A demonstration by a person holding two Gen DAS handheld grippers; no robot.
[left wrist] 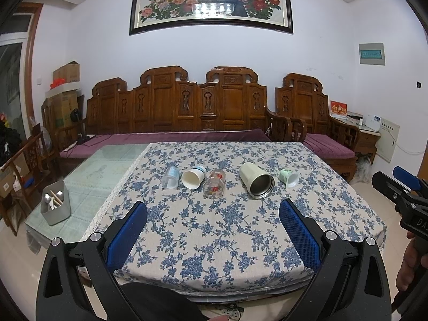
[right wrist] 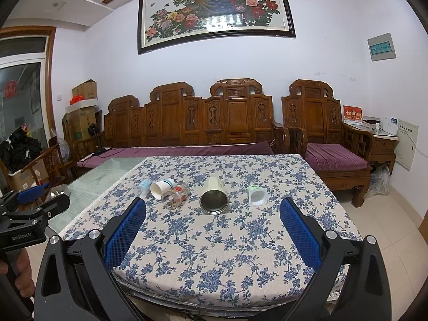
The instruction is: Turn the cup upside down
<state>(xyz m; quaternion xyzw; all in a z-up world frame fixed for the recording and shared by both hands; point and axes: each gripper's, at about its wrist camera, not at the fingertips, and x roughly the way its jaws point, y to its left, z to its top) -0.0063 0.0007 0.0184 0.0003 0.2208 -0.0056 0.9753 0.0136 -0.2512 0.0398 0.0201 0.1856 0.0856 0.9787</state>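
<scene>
Both the left gripper (left wrist: 213, 215) and right gripper (right wrist: 213, 214) are held level, wide open, empty; five cups (left wrist: 256, 180) are laid sideways.

Blue-flowered tablecloth (left wrist: 214, 240); cream cup (left wrist: 255, 180); blue claw pads (left wrist: 128, 238), seemingly meshed.

Your left gripper (left wrist: 212, 214): glossy black plastic arms, blue mesh-textured pads (left wrist: 299, 231), round silver screws at the joints. Your right gripper (right wrist: 212, 214): identical build. White "GenRobot.AI" lettering marks the black body. Your bare fingers (right wrist: 24, 272) wrap each black handle.
</scene>
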